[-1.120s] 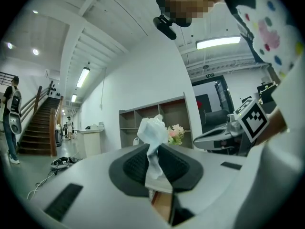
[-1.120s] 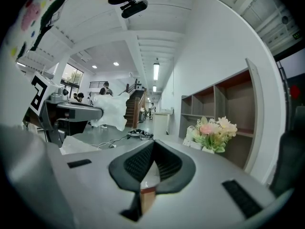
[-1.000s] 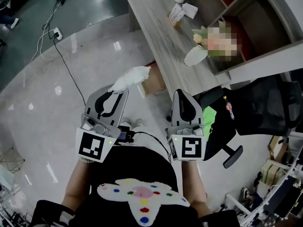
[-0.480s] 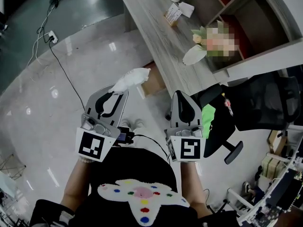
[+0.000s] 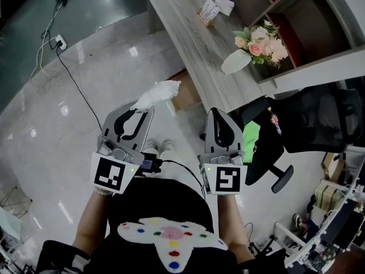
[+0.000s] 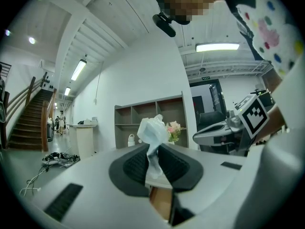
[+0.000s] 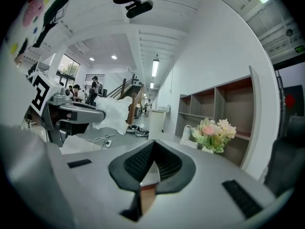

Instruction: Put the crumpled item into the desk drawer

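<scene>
A crumpled white item (image 5: 156, 94) sticks out past the tip of my left gripper (image 5: 138, 108), which is shut on its lower end. In the left gripper view the wad (image 6: 153, 130) rises from between the closed pads of the left gripper (image 6: 153, 150). My right gripper (image 5: 219, 115) is held level beside it, shut and empty; its pads meet in the right gripper view (image 7: 151, 152). Just ahead of both tips, a tan drawer front (image 5: 186, 97) shows below the edge of the long grey wooden desk (image 5: 191, 39). Both grippers hover over the glossy floor, short of the desk.
A white vase of flowers (image 5: 252, 45), a small box (image 5: 209, 11) and a bottle stand on the desk, with open shelves (image 5: 285, 21) behind. A black office chair (image 5: 311, 127) carrying a green item sits to the right. A cable and power strip (image 5: 57, 40) lie on the floor at left.
The head view has drifted slightly, so the desk sits a little higher in frame. Both grippers keep their places and the left still holds the wad.
</scene>
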`<state>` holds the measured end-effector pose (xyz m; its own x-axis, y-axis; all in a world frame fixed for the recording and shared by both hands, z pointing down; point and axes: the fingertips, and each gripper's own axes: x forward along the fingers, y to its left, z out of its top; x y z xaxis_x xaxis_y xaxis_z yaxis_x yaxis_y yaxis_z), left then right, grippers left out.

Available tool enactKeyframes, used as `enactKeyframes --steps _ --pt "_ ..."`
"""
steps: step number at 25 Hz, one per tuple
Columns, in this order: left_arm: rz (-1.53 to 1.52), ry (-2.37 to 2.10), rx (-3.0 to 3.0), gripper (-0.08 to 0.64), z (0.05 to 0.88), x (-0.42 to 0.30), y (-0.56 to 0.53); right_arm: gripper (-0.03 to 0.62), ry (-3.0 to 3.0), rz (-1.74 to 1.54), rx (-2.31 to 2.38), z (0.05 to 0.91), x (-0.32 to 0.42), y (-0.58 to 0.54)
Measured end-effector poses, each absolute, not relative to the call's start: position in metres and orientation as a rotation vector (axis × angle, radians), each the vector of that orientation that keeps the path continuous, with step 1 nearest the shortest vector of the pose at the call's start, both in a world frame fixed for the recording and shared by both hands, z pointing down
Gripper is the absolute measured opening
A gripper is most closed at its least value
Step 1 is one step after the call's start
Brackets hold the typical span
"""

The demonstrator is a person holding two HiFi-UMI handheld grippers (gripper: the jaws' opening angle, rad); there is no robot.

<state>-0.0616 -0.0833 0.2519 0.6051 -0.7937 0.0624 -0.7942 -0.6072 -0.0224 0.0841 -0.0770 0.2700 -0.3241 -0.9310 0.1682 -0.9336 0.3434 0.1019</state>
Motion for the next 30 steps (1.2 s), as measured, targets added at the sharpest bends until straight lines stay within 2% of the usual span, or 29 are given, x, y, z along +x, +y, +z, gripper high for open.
enactKeyframes --steps 30 --pt "0.266 -1.204 2.801 0.061 0.333 -0.058 -0.095 0.003 -2.303 0.163 1.633 0.35 0.078 -0.082"
